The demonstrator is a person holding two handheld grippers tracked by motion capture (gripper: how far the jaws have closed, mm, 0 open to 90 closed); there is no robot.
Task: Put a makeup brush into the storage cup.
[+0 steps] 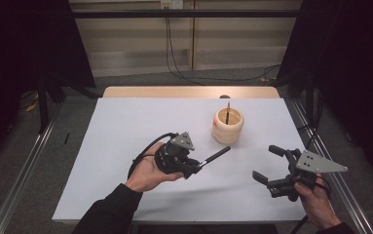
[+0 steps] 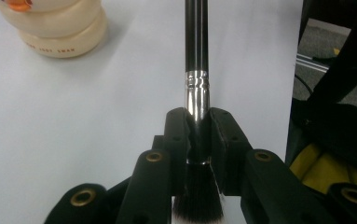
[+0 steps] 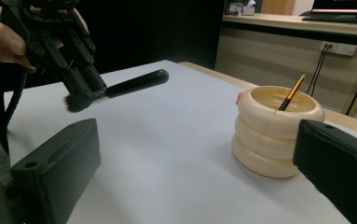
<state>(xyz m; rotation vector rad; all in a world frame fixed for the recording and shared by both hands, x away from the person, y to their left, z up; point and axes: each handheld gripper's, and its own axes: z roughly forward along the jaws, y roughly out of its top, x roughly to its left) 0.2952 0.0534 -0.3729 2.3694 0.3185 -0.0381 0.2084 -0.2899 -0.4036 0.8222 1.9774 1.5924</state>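
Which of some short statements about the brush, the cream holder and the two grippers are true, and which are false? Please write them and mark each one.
1. The left gripper is shut on the brush. True.
2. The jaws clamp the brush at the far end of its black handle. False: they clamp it at the silver collar, just above the bristles.
3. The right gripper is open and holds nothing. True.
4. The cream holder is lying on its side. False: it stands upright on the white table.
5. A thin stick with an orange handle leans inside the holder. True.
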